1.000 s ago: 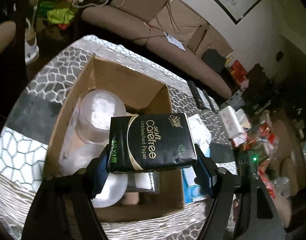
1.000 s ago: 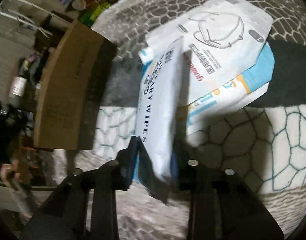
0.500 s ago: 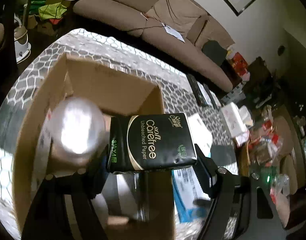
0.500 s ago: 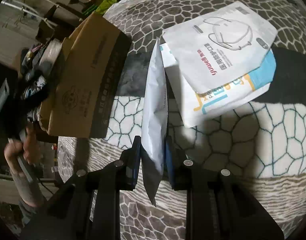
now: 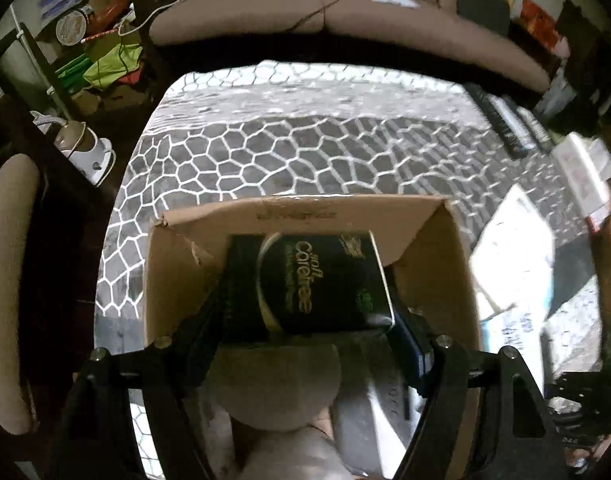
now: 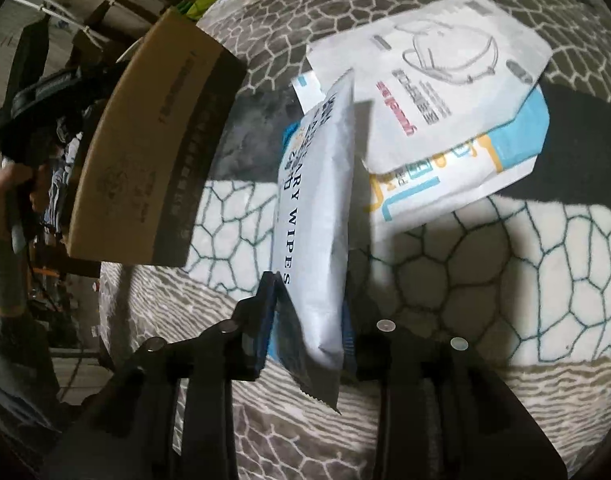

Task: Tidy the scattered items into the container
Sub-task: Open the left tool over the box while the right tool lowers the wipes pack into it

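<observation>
- Black tissue pack (image 5: 309,284) sits clamped between the left gripper (image 5: 305,320) fingers, above the open cardboard box (image 5: 305,216), near its 12 o'clock wall.
- Lower it clear of the pale tubs (image 5: 277,384) at 6 o'clock before releasing.
- Right gripper (image 6: 309,312) fingers are easing apart around the upright wipes pack (image 6: 317,216); I'd re-clamp before carrying it boxward, at 9 o'clock.

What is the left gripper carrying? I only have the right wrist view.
Observer: A black tissue pack, clamped between the left gripper's fingers.
Operator: Is it over the container?
Observer: Yes, it hangs within the opening of the cardboard box, near the far wall.
Operator: Is anything inside the box?
Observer: Yes, pale rounded items lie below the pack; they are too blurred to identify.
</observation>
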A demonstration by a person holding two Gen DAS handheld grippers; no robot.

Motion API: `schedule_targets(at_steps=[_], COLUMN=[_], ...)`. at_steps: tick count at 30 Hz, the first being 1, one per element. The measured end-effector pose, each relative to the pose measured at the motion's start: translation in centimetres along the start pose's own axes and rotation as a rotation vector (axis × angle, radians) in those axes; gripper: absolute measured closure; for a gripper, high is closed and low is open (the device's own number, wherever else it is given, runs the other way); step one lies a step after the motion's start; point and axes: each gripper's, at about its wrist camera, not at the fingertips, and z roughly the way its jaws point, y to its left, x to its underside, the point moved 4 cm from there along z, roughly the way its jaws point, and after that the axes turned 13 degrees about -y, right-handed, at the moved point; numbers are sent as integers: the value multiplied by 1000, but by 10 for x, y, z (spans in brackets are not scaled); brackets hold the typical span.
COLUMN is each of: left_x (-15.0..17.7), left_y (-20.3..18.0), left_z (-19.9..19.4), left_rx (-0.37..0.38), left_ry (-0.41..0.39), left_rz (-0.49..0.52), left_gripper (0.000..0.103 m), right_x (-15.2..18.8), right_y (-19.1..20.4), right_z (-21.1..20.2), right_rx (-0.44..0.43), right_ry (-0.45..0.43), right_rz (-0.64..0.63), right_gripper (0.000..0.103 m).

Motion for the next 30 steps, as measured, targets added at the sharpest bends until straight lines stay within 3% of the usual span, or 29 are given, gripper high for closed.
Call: schedule_targets(at_steps=[3,6,9,10,11,17,19,22,25,30], left_x=[0,3,15,22,33,82,92,101,103,95], left_y=[2,4,8,8,5,-18,-24,-31,-41,-28], left_z=[-4,-22,-52,-64,-74,-114,-120,-119,-110,-100], left_rx=[-3,30,16,22,38,84,112,223,297,310], left_ry=[-18,-49,-113,-135,-137,-181,-198,-223,-198,-205], left_rz=[-15,-79,-146,-173,-192,-232,-260,-345,-322,-361], left_gripper=[27,27,27,26,26,26,26,26,26,26], right_x=[3,3,-1,-3,-4,-1,-3,-12,-23,-45], right_y=[-4,-7,-8,-9,-10,-8,-3,9,22,45], right_z=[5,14,20,22,23,12,1,-18,-37,-73], right_rx=[-21,-69,-115,-125,-130,-169,-159,-120,-93,-50], right_ry=[13,34,5,-6,-17,-67,-99,-134,-145,-154], right_rz=[21,62,107,122,139,189,180,127,90,27], right_gripper=[68,56,55,59,71,79,81,81,82,82])
